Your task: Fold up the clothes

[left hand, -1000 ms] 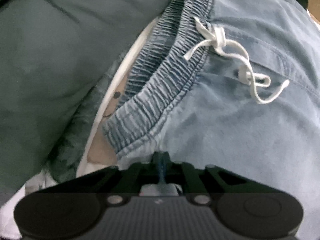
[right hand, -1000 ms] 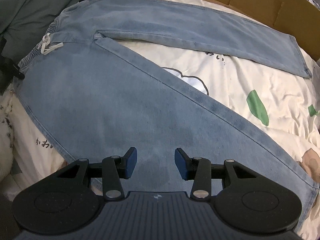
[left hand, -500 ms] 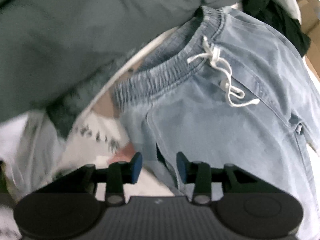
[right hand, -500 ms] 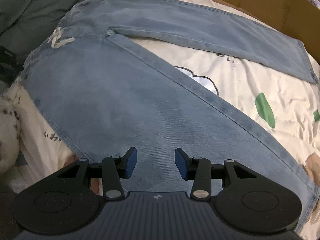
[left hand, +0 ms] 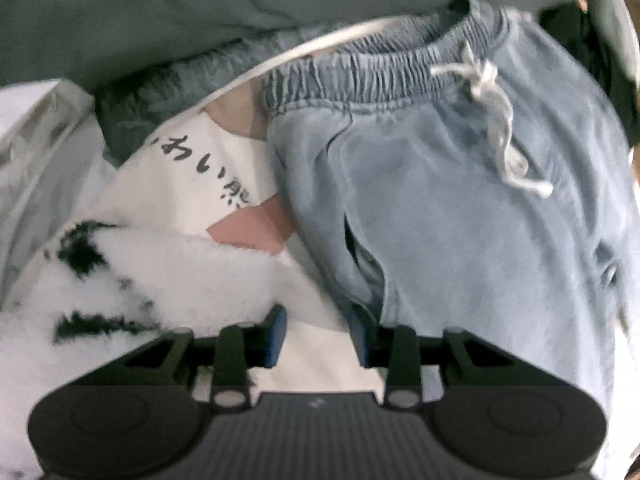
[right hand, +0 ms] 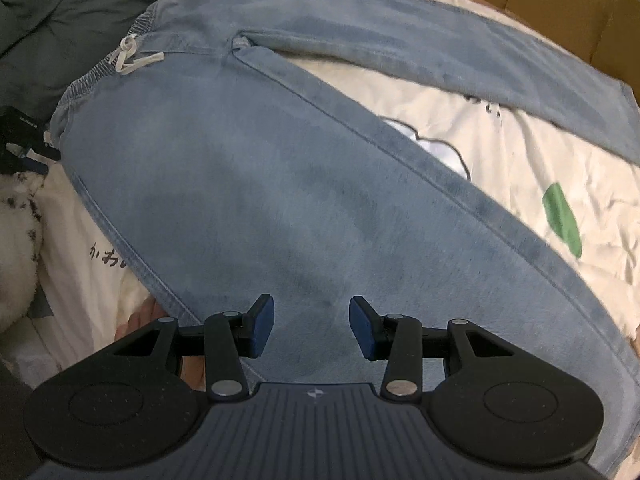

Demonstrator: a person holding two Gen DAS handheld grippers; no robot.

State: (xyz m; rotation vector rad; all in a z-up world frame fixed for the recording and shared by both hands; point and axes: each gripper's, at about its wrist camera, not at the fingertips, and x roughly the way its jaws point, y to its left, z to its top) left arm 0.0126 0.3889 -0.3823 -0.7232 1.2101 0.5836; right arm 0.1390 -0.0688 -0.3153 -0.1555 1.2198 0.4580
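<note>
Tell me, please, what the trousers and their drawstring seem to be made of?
The trousers look like soft, washed light-blue denim or a denim-look cotton: faded, matte, with stitched seams. The drawstring seems a flat white woven cotton cord, frayed at the tip.

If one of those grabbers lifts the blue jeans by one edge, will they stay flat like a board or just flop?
Most likely flop: the jeans already sag and crease over the soft printed bedding. The long legs would probably trail behind, since they spread far across it. The white drawstring lies loose, so it would likely dangle.
</note>
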